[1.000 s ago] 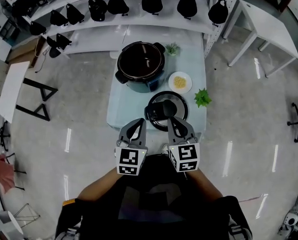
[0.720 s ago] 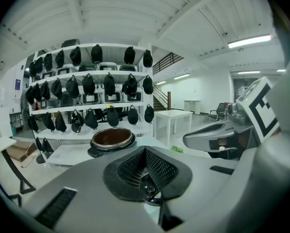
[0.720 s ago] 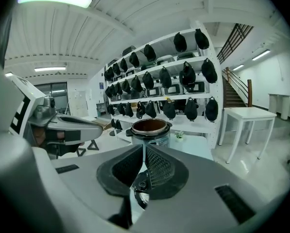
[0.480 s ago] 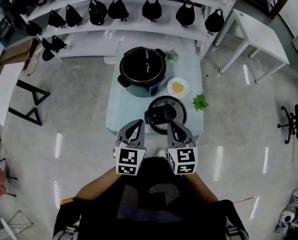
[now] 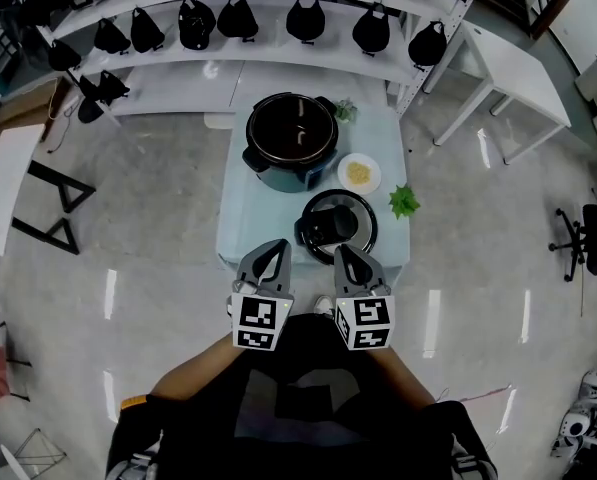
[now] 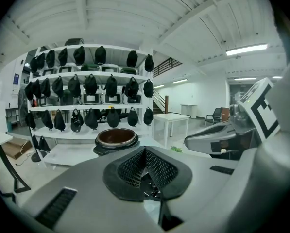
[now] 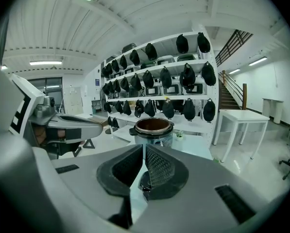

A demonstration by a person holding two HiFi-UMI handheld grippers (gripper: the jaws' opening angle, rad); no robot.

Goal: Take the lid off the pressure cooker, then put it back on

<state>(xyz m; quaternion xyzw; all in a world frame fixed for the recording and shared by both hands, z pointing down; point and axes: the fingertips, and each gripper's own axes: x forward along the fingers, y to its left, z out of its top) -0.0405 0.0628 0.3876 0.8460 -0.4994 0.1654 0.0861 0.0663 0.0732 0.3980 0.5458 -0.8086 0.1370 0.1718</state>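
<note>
The open pressure cooker (image 5: 291,136) stands at the far end of a pale table (image 5: 240,230), its dark pot uncovered. Its round black lid (image 5: 336,226) lies flat on the table nearer me, apart from the pot. My left gripper (image 5: 275,252) hovers at the table's near edge, left of the lid, shut and with nothing in it. My right gripper (image 5: 344,253) is over the lid's near rim, also shut and holding nothing. The left gripper view has the cooker (image 6: 116,138) ahead beyond the closed left gripper (image 6: 145,152). The right gripper view shows the cooker (image 7: 153,127) straight past the right gripper (image 7: 144,152).
A white plate of yellow food (image 5: 359,172) sits right of the cooker. A green plant (image 5: 404,202) lies at the table's right edge, a smaller one (image 5: 344,110) behind the pot. Shelves of black helmets (image 5: 238,18) stand behind; a white table (image 5: 513,78) is at the right.
The table, cooker and lid sit slightly farther and more to the right in the head view. Both grippers moved a little together; their jaws stayed shut.
</note>
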